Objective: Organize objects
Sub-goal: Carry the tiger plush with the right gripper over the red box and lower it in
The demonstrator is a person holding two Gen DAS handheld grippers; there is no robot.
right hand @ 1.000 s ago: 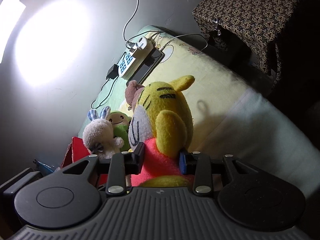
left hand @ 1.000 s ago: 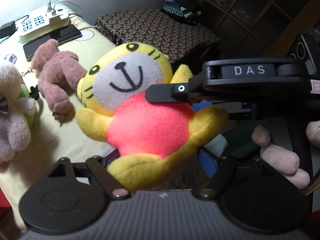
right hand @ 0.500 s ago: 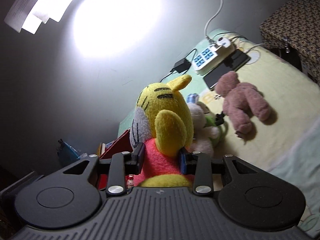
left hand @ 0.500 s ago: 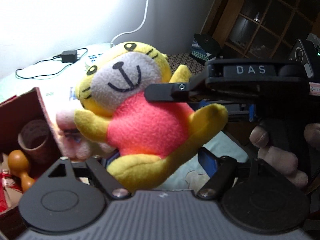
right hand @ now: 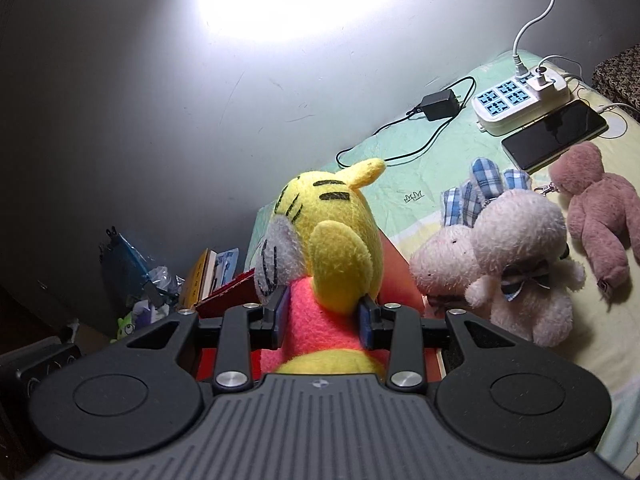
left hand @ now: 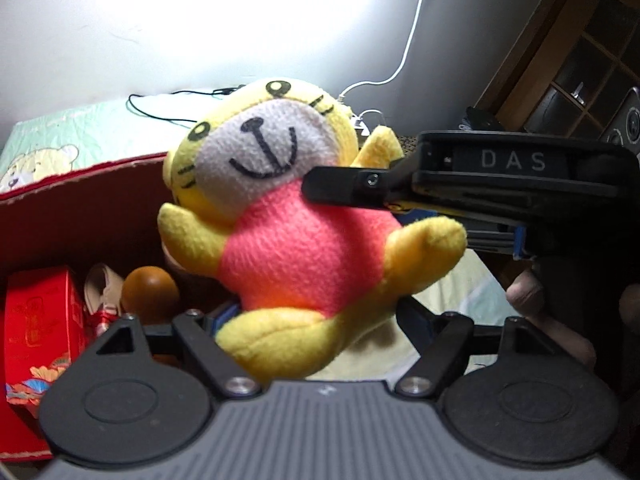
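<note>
Facing the toy head-on, the left wrist view shows the yellow tiger toy [left hand: 296, 240] with its smiling grey face and pink belly, and behind it a red box [left hand: 80, 208] holding a red packet [left hand: 38, 320], a brown wooden ball [left hand: 150, 292] and a pale thing I cannot make out. The right wrist view shows none of the box's contents; it shows the toy's back [right hand: 332, 248] and, on the bed [right hand: 400, 184], a white bunny toy [right hand: 516, 264], a pink bear toy [right hand: 596, 208], a phone [right hand: 556, 132], a power strip [right hand: 520, 100] and a black charger [right hand: 560, 102].

The toy's lower body hides most of the left tongs [left hand: 316, 320], so only the two dark arms beside it show; whether their pads press the toy I cannot tell. A person's fingers [left hand: 532, 296] are partly cut off behind the right tool's handle.

The right tongs [right hand: 324, 316] are closed narrowly on the toy, blue pads squeezing its pink middle from both sides. In the left view they [left hand: 344, 190] reach in from the right, at the toy's neck. The toy hangs in the air in front of the red box, its foot between the left tongs' arms.
</note>
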